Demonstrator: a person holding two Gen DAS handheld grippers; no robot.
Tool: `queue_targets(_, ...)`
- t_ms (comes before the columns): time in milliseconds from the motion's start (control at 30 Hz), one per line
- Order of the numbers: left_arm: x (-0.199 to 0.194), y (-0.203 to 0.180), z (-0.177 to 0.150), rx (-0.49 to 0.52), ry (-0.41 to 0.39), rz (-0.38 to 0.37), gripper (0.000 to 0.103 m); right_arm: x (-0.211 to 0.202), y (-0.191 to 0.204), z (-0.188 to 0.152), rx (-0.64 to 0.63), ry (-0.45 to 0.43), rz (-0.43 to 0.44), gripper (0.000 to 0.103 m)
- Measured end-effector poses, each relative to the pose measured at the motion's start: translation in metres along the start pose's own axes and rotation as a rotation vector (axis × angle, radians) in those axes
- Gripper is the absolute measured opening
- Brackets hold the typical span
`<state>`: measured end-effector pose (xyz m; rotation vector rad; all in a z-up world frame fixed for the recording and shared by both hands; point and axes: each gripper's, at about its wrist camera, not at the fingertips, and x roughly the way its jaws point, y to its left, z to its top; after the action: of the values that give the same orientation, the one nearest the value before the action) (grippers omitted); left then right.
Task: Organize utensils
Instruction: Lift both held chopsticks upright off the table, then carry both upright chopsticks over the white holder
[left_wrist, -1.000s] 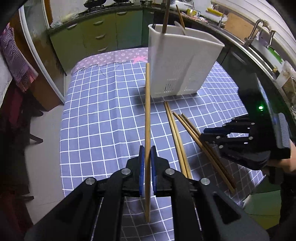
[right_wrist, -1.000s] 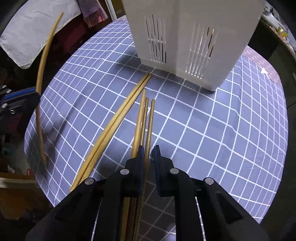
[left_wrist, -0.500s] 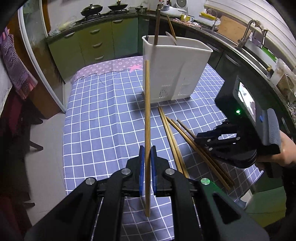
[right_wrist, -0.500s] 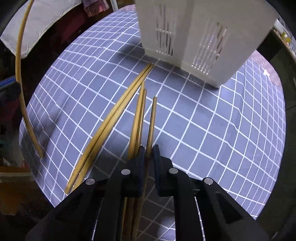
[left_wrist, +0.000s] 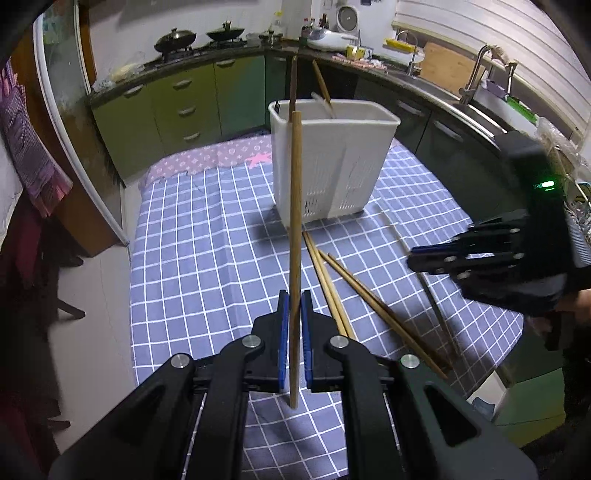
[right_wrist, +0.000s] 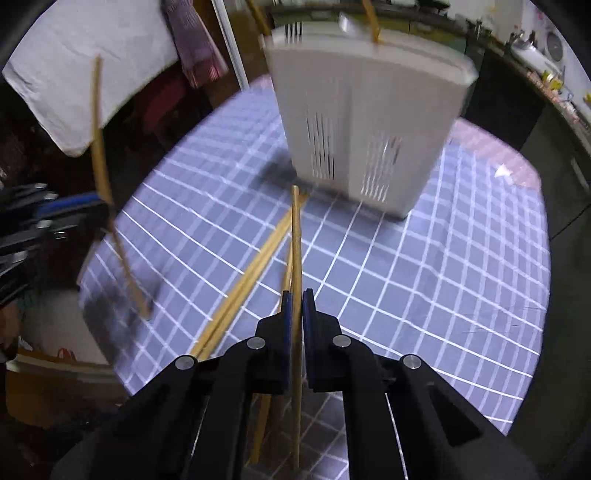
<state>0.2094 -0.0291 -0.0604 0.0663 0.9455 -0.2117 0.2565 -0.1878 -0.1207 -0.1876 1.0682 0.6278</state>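
Note:
My left gripper (left_wrist: 291, 314) is shut on a wooden chopstick (left_wrist: 295, 206) and holds it above the checked tablecloth, pointing toward the white utensil holder (left_wrist: 332, 166). The holder stands at the far middle with utensils sticking out. My right gripper (right_wrist: 294, 314) is shut on another chopstick (right_wrist: 296, 251), lifted off the cloth and pointing at the holder (right_wrist: 369, 122). Several more chopsticks (left_wrist: 354, 295) lie on the cloth between the grippers; they also show in the right wrist view (right_wrist: 251, 273). The right gripper shows at the right of the left view (left_wrist: 417, 258).
The table (left_wrist: 207, 236) carries a blue checked cloth with its edges near on the left and front. Green kitchen cabinets (left_wrist: 177, 107) and a counter with a sink (left_wrist: 443, 88) stand behind. A white cloth (right_wrist: 74, 85) hangs beyond the table.
My right gripper closed on a chopstick and lifted it off the cloth. My left gripper rose and pulled back with its chopstick, so the holder looks smaller and farther.

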Motion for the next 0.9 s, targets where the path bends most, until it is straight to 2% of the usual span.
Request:
queue_targets(200,-0.016,-0.005,-0.001,0.016,-0.033,-0.008,0.007,-0.05,0.006,-0.013,-0.003,-0.103,0.007,0.007)
queue_targets(500,-0.028,-0.016,0.005,0.038,-0.05,-0.021,0.006,-0.07,0.005,-0.028,0.002,-0.154,0.012,0.007)
queue_targets(667,-0.034,-0.02,0.015,0.043,-0.06,-0.038,0.007,-0.089,0.003,-0.016,0.003,-0.207,0.014,0.007)
queue_targets(900,-0.053,-0.026,0.052,0.048,-0.102,-0.08,0.007,-0.139,0.002,0.021,-0.007,-0.327,-0.012,0.007)
